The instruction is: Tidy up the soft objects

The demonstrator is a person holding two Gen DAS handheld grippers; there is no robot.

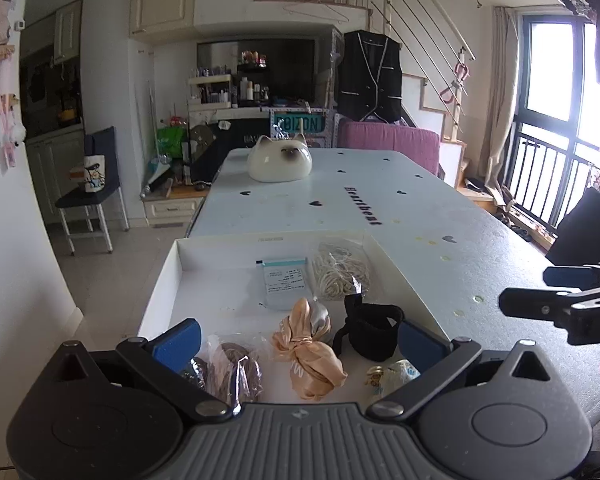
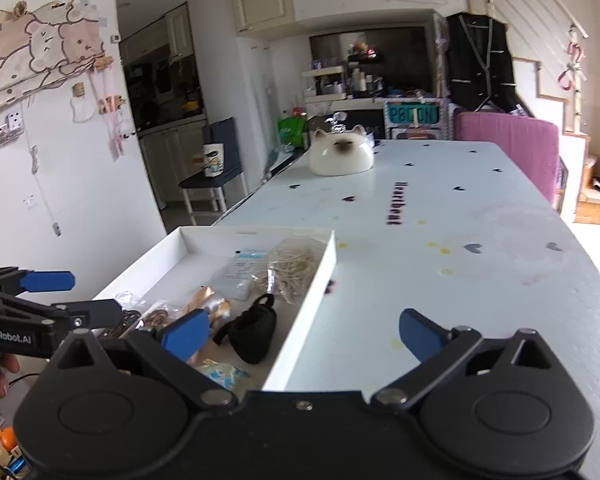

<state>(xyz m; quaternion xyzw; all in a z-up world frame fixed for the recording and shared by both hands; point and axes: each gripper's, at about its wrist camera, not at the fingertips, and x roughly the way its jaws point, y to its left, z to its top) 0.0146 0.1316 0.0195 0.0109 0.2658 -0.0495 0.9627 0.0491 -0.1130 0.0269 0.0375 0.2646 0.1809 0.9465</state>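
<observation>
A shallow white tray (image 1: pixel 172 276) sits at the near left of the table. In it lie a peach satin cloth (image 1: pixel 308 348), a black fabric band (image 1: pixel 374 330), a clear bag of cream cord (image 1: pixel 342 270), a flat labelled packet (image 1: pixel 286 282), a bag of brown pieces (image 1: pixel 232 368) and a small blue-and-white packet (image 1: pixel 400 372). My left gripper (image 1: pixel 300 340) hangs open above the tray's near end, holding nothing. My right gripper (image 2: pixel 304 334) is open and empty over the tray's right wall (image 2: pixel 316 280), with the black band (image 2: pixel 256 332) just left of it.
A white cat-shaped ornament (image 1: pixel 280 158) rests at the far end of the table (image 1: pixel 440 220), whose top carries small heart prints and lettering. A pink chair (image 1: pixel 392 140) stands behind it. A dark chair (image 1: pixel 96 184) stands on the floor to the left.
</observation>
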